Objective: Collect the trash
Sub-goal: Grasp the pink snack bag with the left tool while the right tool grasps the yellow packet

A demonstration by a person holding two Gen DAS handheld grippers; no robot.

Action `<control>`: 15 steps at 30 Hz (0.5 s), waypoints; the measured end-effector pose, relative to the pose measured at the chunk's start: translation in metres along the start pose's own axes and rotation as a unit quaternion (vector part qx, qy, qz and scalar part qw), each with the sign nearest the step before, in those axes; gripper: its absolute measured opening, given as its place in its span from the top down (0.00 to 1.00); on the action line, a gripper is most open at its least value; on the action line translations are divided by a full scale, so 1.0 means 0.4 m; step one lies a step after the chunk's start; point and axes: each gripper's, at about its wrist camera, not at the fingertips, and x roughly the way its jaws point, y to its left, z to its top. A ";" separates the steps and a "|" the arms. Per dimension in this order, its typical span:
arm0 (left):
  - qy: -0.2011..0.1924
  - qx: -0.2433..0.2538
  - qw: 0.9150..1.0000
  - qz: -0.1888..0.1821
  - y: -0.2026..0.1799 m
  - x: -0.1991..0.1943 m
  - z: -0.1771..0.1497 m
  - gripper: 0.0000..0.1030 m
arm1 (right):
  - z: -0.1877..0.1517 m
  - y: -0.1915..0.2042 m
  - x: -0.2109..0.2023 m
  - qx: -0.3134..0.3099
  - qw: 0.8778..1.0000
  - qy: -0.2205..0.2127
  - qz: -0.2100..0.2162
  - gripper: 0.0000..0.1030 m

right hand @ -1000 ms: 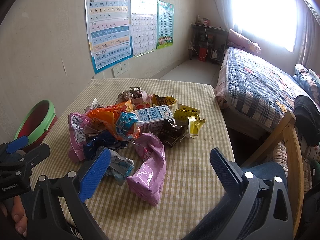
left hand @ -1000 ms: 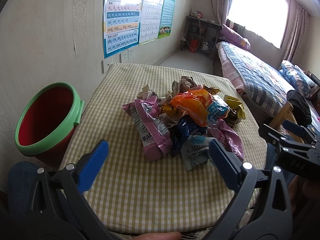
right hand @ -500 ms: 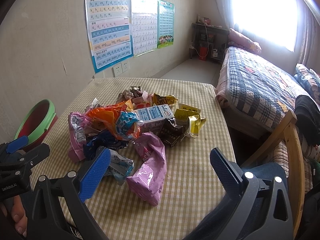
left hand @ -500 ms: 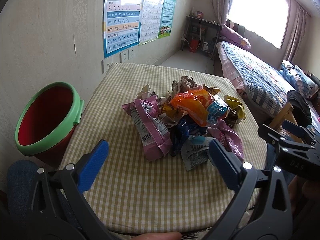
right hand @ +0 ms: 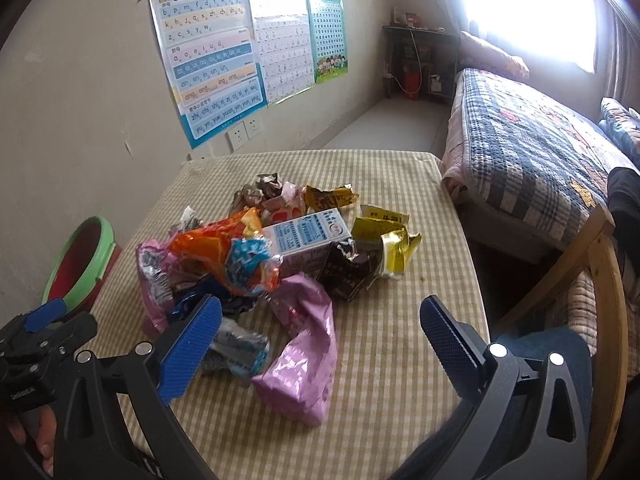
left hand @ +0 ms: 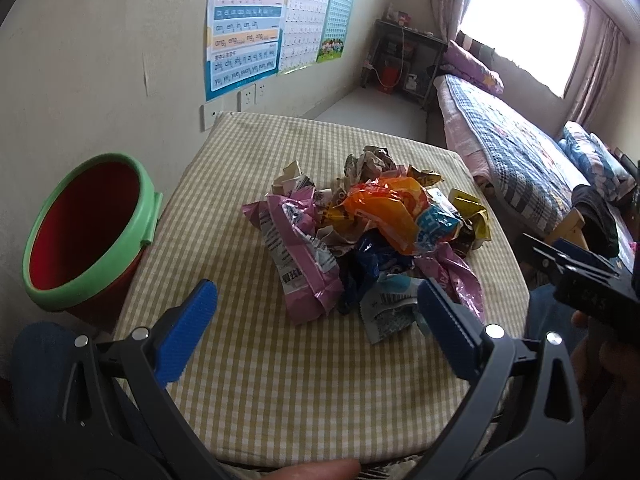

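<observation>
A heap of crumpled wrappers [left hand: 372, 236] lies in the middle of a checked table [left hand: 280, 380]: pink bags, an orange bag, blue and yellow foils. The right wrist view shows the same heap [right hand: 256, 256] with a white carton [right hand: 308, 236] and a pink bag [right hand: 304, 360] nearest the camera. A red bin with a green rim [left hand: 84, 232] stands off the table's left side; its rim [right hand: 80, 264] also shows at the left of the right wrist view. My left gripper [left hand: 316, 332] is open, short of the heap. My right gripper [right hand: 320, 340] is open above the pink bag.
A wall with posters [left hand: 244, 28] runs along the table's left and far side. A bed [right hand: 532, 156] and a wooden chair frame [right hand: 600, 264] stand to the right. A fingertip [left hand: 316, 468] shows at the left view's bottom edge.
</observation>
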 end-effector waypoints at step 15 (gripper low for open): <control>0.057 -0.052 0.997 -0.002 0.062 0.132 0.056 0.17 | 0.075 -0.105 0.108 0.007 0.999 0.030 -0.029 0.07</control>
